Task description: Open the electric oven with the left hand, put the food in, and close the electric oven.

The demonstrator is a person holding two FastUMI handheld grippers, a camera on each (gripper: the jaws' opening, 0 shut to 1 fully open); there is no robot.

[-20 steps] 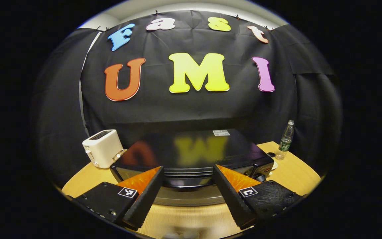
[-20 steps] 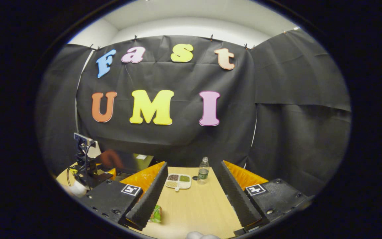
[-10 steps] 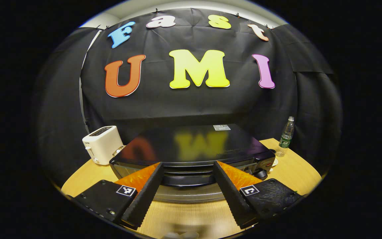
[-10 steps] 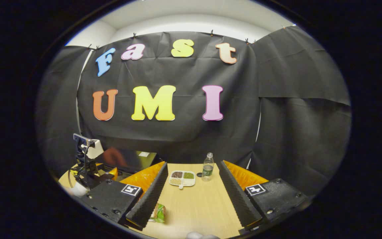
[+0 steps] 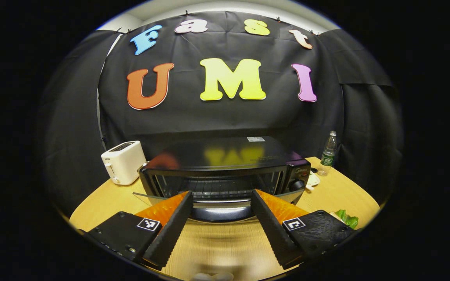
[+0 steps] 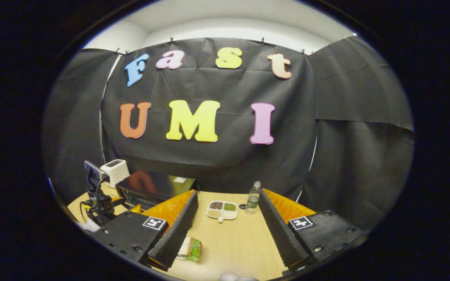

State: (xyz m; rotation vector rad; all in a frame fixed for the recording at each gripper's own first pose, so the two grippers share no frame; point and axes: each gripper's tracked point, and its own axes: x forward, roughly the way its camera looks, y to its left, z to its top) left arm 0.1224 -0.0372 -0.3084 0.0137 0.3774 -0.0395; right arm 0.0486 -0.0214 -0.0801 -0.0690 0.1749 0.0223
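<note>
The black electric oven (image 5: 225, 156) stands in the middle of the left gripper view with its door (image 5: 147, 196) swung down, so the wire rack (image 5: 217, 189) inside shows. The door's handle (image 5: 219, 214) lies between the spread fingers of my left gripper (image 5: 221, 195), which is open and does not press on it. The food, a sandwich with green leaf (image 6: 190, 248), lies on the table beside the left finger of my right gripper (image 6: 228, 194), which is open and holds nothing. The sandwich (image 5: 346, 218) also peeks past the left gripper's right finger.
A white toaster (image 5: 123, 162) stands left of the oven and a water bottle (image 5: 328, 150) to its right. In the right gripper view a small divided dish (image 6: 222, 209) and the bottle (image 6: 252, 197) sit ahead on the wooden table (image 6: 233, 242); the oven (image 6: 154, 187) is at left.
The oven door has come down from shut to open while my left gripper drew back and lower with the handle between its fingers. The right gripper's view shifted, showing more of the sandwich.
</note>
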